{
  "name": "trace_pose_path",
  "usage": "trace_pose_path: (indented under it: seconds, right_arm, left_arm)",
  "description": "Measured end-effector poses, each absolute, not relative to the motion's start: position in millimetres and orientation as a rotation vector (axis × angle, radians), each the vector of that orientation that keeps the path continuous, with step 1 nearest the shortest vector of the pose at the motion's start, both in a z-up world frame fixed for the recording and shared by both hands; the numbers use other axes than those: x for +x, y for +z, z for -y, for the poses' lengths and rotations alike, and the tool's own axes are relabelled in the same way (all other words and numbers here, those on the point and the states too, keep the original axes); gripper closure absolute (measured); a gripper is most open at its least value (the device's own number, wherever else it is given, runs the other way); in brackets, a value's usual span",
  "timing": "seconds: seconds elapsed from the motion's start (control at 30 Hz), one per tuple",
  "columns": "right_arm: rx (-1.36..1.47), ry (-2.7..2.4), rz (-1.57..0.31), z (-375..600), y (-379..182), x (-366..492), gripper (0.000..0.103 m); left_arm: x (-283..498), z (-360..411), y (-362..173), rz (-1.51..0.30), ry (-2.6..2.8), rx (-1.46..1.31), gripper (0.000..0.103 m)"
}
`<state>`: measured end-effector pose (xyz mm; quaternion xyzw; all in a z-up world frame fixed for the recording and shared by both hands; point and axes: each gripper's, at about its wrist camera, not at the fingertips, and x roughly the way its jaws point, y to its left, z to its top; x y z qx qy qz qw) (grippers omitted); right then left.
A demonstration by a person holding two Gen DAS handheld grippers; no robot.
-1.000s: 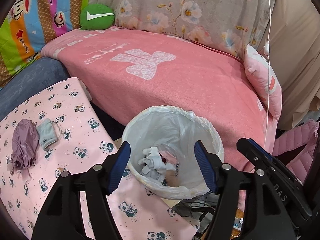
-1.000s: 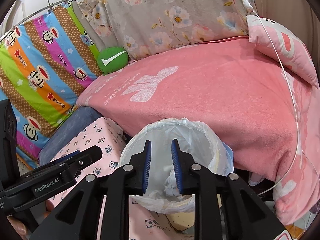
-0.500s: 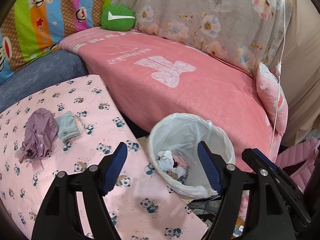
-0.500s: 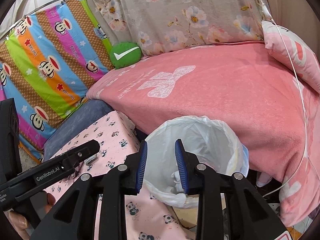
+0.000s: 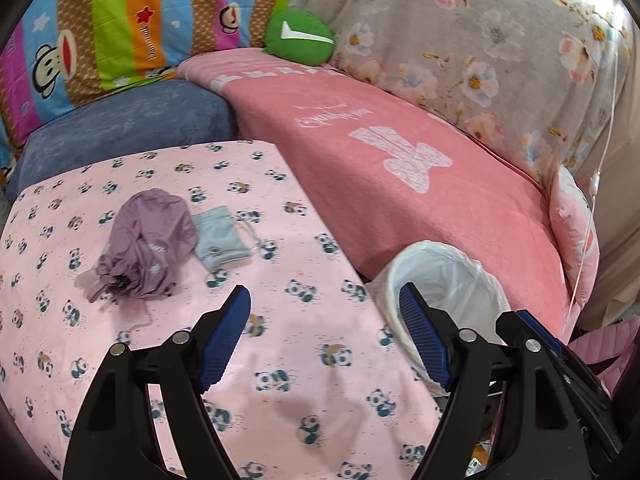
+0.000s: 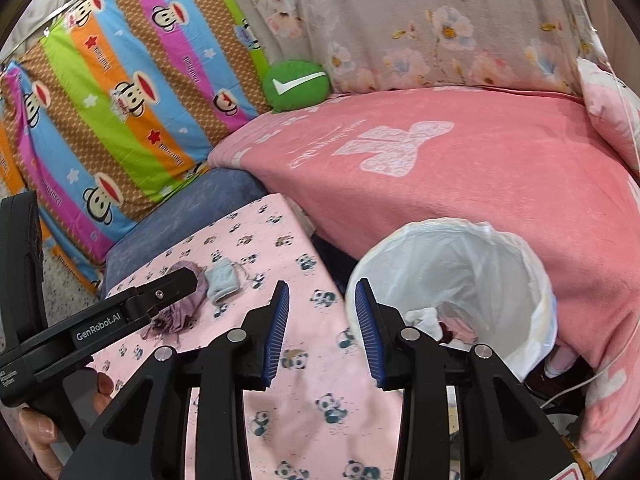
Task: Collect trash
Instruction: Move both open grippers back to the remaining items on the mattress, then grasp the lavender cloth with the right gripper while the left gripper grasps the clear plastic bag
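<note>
My left gripper (image 5: 323, 292) is open and empty above a pink panda-print cloth (image 5: 304, 364). Ahead of it to the left lie a folded purple umbrella (image 5: 148, 248) and a small grey pouch (image 5: 220, 238). A bin with a white liner (image 5: 460, 288) stands just right of the left gripper's right finger. My right gripper (image 6: 322, 285) has its jaws opening with nothing between them, over the cloth's edge beside the bin (image 6: 460, 264). Crumpled white and pink trash (image 6: 424, 316) lies inside the bin. The umbrella (image 6: 176, 320) is partly hidden behind the left gripper's body (image 6: 132, 312).
A sofa under a pink blanket (image 5: 400, 168) runs behind the cloth and bin. A green round cushion (image 5: 300, 38), a striped cartoon pillow (image 6: 120, 92) and a blue cushion (image 5: 128, 128) sit at the back. A person's hand (image 6: 40, 432) holds the left gripper. A thin white cable (image 6: 624, 112) hangs at the right.
Both grippers have swung left, away from above the bin and over the panda cloth. The right jaws have opened from nearly shut. The left jaws stand slightly wider.
</note>
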<state>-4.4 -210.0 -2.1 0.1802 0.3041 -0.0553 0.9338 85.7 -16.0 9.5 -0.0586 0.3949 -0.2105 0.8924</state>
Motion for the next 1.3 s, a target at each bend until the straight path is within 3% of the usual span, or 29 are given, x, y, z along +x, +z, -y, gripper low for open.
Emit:
trace_pose_path:
  seconds: [0.2,0.67,0.83,1.3]
  right_arm:
    - [0.327,-0.067,-0.641,171.2,-2.7,14.1,0.061]
    - [0.260,0.056,-0.749,74.4,-28.5,80.0,0.061]
    - [0.247,0.086,-0.783,44.4,-42.4,106.3,0.054]
    - [0.229,0.114,-0.886,-9.8,-90.7,187.7,0.053]
  left_arm:
    - [93.1,-21.9,4.0,-0.816,-0.380,-0.147,0.030]
    - [121.8,-141.8,-31.5,-0.876,-0.143,-0.210,0.024]
    - [131.4,-179.8,-48.0,-0.903,-0.079,-0.241,0.024]
    - [167.3,-222.3,-83.8,-0.975,-0.014,-0.283,0.024]
